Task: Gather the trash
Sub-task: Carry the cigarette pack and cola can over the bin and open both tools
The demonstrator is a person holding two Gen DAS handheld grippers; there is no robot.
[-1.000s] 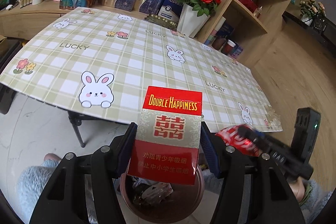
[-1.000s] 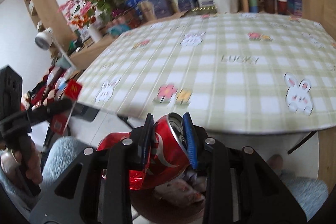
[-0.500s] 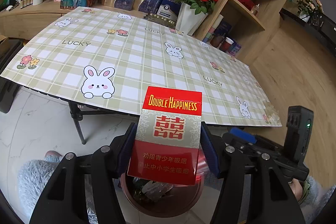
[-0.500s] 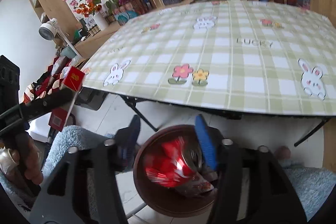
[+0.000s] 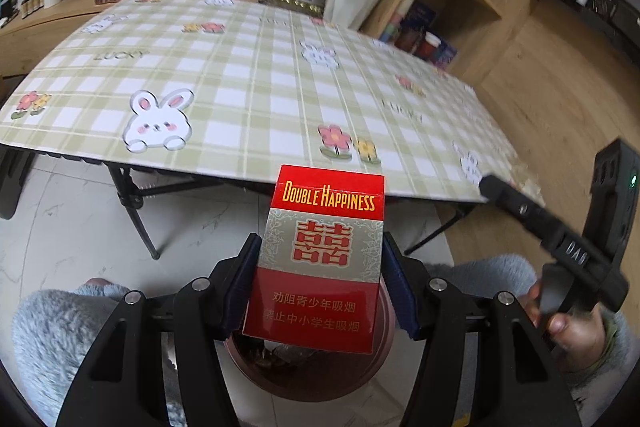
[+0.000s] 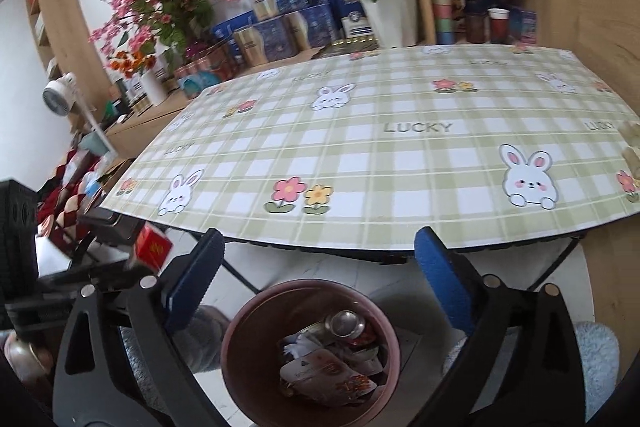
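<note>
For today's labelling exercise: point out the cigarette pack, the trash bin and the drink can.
cigarette pack point(image 5: 320, 255), left wrist view, front face.
trash bin point(image 6: 240, 323), right wrist view, left rim.
drink can point(image 6: 345, 323), right wrist view, silver top.

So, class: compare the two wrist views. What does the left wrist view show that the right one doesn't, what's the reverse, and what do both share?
Only the left wrist view: the printed front of the red Double Happiness cigarette pack, clamped in the left tongs.

Only the right wrist view: the round brown bin's contents, including a crushed red can, between the opening, empty right tongs.

Both: the bin, the pack, the green checked rabbit tablecloth.
</note>
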